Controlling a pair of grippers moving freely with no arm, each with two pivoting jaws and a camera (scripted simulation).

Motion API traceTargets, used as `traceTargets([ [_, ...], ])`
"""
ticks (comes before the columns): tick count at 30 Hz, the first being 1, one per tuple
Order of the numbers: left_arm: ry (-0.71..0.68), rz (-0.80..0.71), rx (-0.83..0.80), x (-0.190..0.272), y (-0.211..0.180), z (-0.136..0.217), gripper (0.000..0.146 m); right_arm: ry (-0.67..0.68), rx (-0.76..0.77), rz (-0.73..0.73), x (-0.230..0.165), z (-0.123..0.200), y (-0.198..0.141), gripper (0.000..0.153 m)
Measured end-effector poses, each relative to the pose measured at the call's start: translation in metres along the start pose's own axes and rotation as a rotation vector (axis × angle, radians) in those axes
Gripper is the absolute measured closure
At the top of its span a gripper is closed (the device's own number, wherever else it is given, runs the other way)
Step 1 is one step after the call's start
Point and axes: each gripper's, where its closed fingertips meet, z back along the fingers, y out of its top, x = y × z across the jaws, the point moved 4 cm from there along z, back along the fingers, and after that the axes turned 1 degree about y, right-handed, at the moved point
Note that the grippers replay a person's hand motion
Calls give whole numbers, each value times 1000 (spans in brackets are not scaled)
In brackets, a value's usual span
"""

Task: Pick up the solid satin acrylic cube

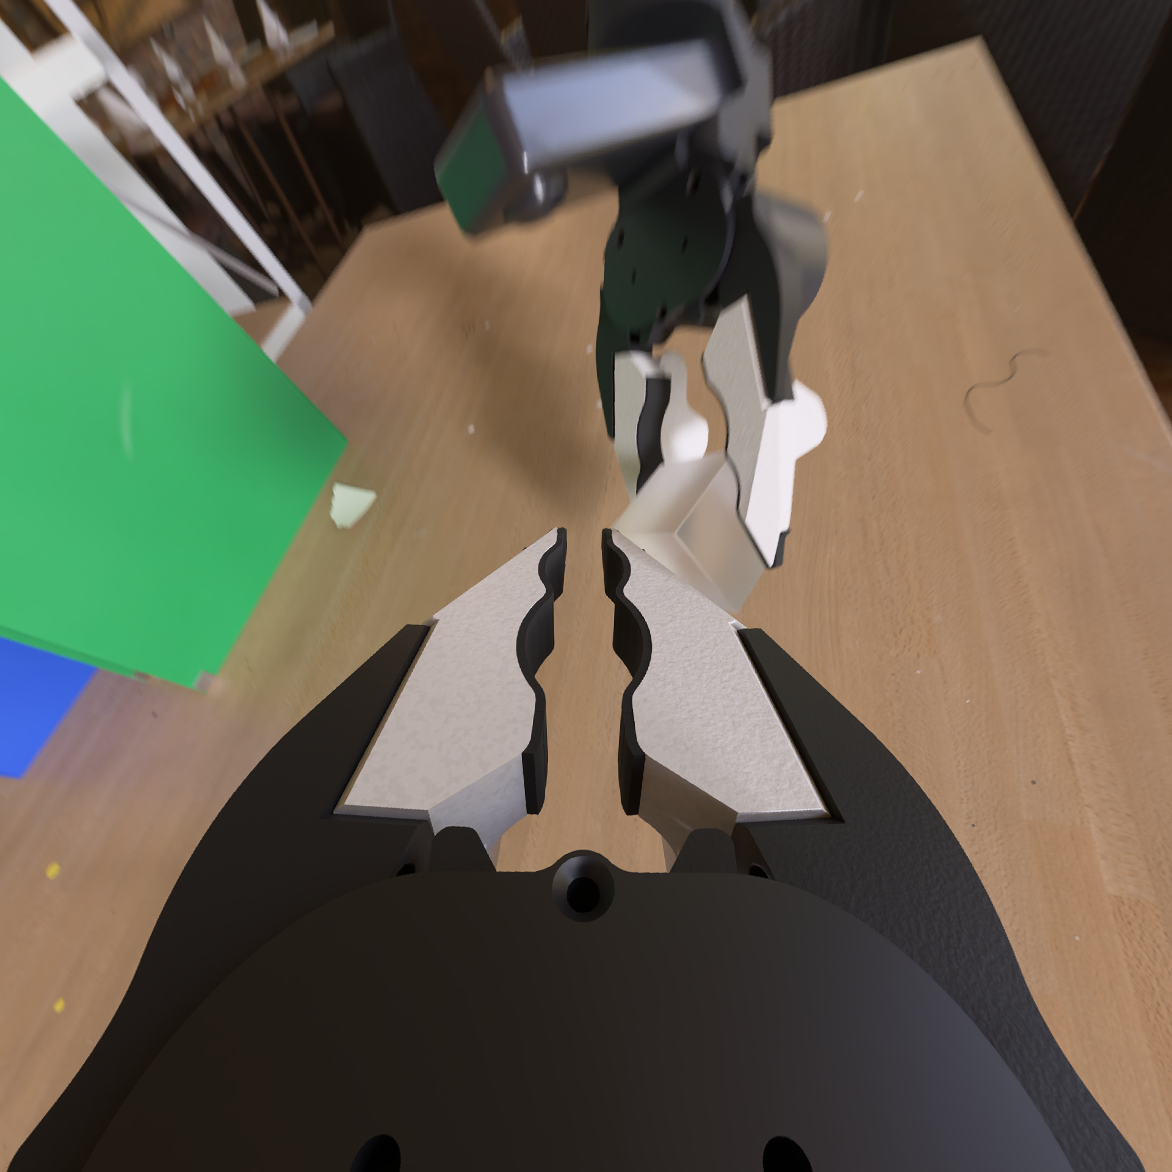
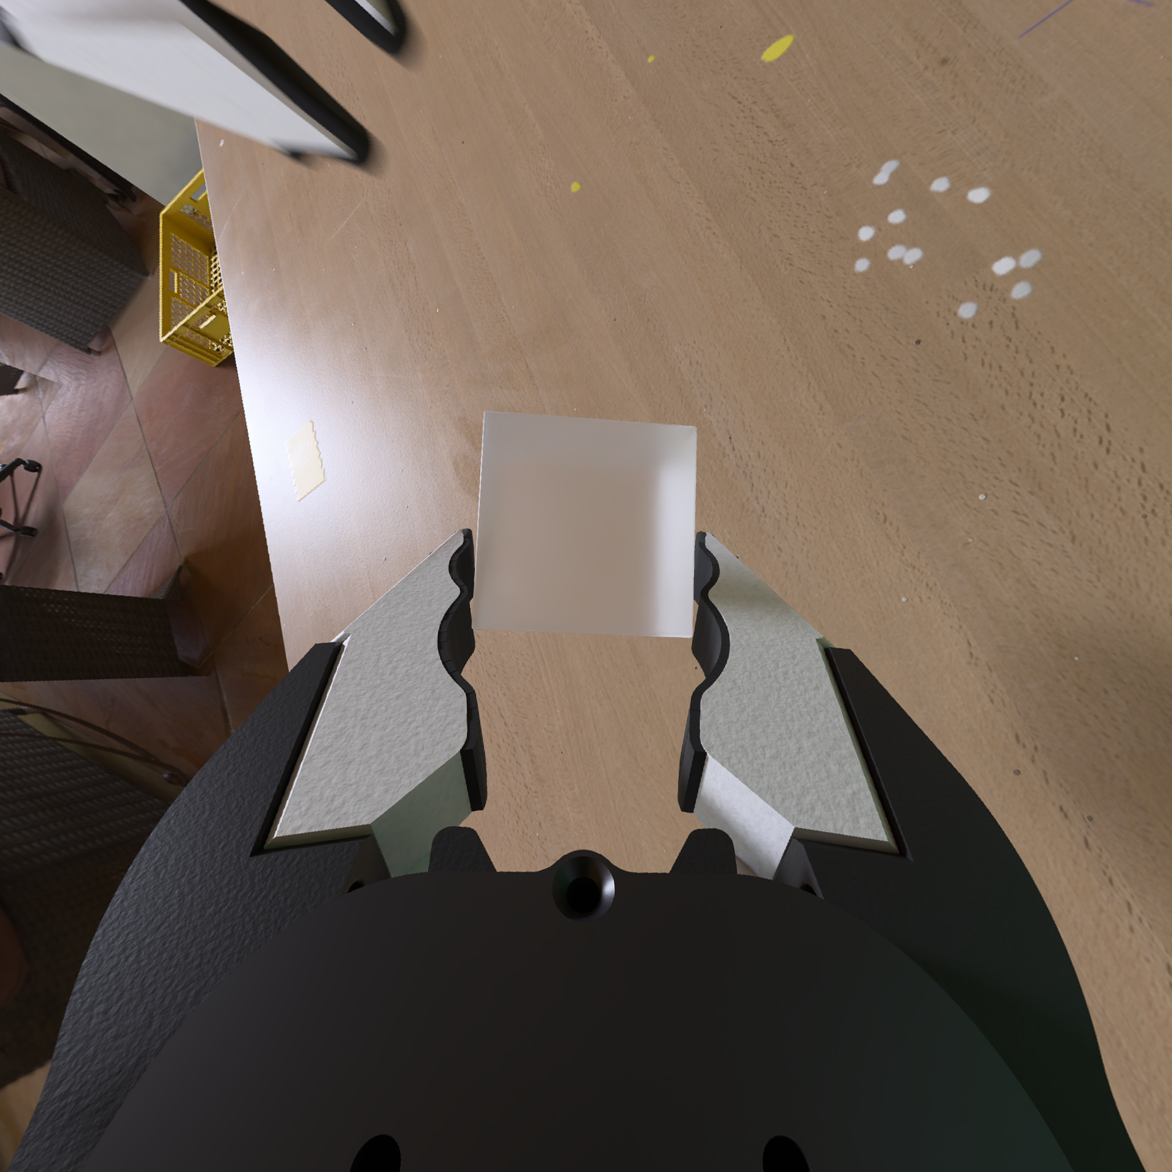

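The satin acrylic cube [image 2: 583, 526] is a frosted, milky white block over the wooden table [image 2: 824, 571]. My right gripper [image 2: 583, 552] is shut on it, with its fingertips pressed against the cube's left and right faces. In the left wrist view the right gripper [image 1: 704, 523] comes down from above and holds the tilted cube [image 1: 672, 520] just ahead and right of my left gripper [image 1: 583, 539]. My left gripper is shut with only a thin gap between the pads. It holds nothing.
A large green box [image 1: 127, 380] stands at the left, with a blue object [image 1: 32, 704] beside it. The table's left edge runs near a yellow crate [image 2: 190, 279] on the floor. A blurred white and black shape [image 2: 222, 82] is at top left. White specks [image 2: 938, 241] dot the table.
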Motion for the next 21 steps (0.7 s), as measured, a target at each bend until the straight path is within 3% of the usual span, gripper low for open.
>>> traceTargets([
  [9, 77, 90, -219, 5, -59, -44, 135, 2, -10, 8, -1, -1, -7, 83],
  [21, 73, 129, -288, 5, -93, -62, 135, -21, 52, -16, 2, -5, -7, 83],
])
